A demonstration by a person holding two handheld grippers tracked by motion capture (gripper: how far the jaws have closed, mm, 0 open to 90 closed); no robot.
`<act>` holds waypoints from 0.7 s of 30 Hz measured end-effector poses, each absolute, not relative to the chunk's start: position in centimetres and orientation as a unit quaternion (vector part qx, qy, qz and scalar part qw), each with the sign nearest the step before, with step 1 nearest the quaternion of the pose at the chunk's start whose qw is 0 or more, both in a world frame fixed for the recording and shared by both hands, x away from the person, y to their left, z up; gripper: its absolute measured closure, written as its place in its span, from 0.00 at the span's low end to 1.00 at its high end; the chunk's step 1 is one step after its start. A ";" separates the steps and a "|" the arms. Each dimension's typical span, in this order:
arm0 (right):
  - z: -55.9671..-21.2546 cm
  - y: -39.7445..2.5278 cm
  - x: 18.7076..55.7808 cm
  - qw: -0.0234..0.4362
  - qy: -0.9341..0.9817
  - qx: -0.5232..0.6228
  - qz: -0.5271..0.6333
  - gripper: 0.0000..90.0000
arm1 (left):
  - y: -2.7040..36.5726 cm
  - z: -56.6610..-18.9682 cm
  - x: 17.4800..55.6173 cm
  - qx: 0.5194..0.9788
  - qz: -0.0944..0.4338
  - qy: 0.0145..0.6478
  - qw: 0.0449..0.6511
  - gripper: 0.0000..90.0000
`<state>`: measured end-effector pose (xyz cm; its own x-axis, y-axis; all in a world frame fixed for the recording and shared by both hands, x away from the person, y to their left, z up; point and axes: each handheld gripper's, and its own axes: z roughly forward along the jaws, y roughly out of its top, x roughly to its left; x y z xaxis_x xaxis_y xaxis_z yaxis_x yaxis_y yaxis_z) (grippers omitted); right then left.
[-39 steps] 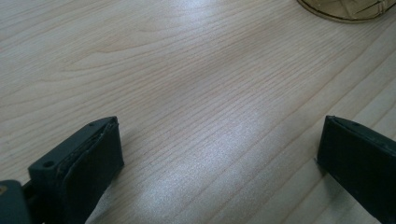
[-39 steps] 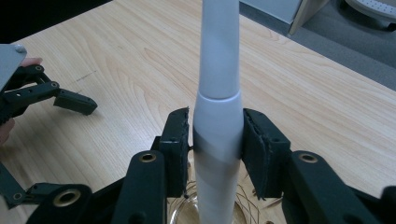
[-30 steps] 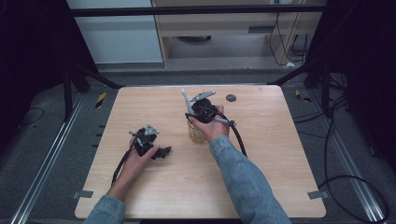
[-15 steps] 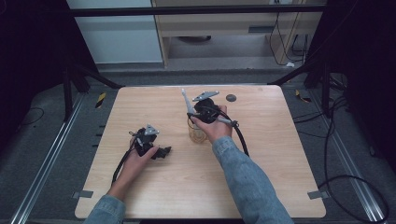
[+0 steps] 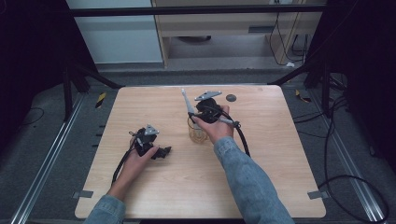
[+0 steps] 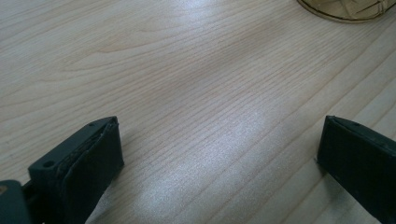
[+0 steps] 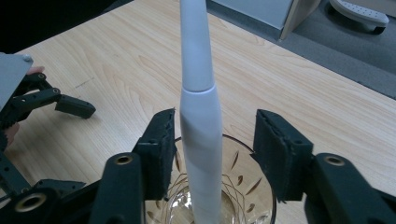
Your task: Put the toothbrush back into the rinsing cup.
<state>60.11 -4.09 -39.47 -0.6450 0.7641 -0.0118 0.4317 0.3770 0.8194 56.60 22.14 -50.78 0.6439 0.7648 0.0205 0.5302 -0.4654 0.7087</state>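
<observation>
A clear cut-glass tumbler (image 5: pixel 198 134) stands near the middle of the wooden table (image 5: pixel 271 177). A white slender handle (image 5: pixel 186 101), like a toothbrush, stands in it and leans away. My right gripper (image 5: pixel 195 119) hovers just over the glass rim, open. In the right gripper view the white handle (image 7: pixel 198 60) rises between the jaws of that gripper (image 7: pixel 215 135), close to the left pad, with a gap to the right pad above the glass (image 7: pixel 254 189). My left gripper (image 5: pixel 165 151) rests low on the table at the left, open and holding nothing (image 6: pixel 219 140).
The tumbler's base (image 6: pixel 350 8) lies ahead of the left jaws across bare wood. A small dark round mark (image 5: pixel 231 98) sits near the table's far edge. Black cables trail from both grippers. Beyond the table are a metal frame and the floor.
Almost nothing has moved. The right gripper stays over the glass with the white handle, and the left hand keeps its place.
</observation>
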 end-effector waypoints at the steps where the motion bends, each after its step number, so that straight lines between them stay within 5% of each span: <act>1: -39.4 -4.1 60.1 0.200 0.804 0.373 0.418 0.50 | 22.1 -50.8 56.6 0.839 0.170 0.386 0.344 0.00; 21: -38.6 -4.4 59.0 0.227 0.790 0.380 0.425 0.17 | 22.1 -50.8 56.6 0.839 0.171 0.386 0.344 0.00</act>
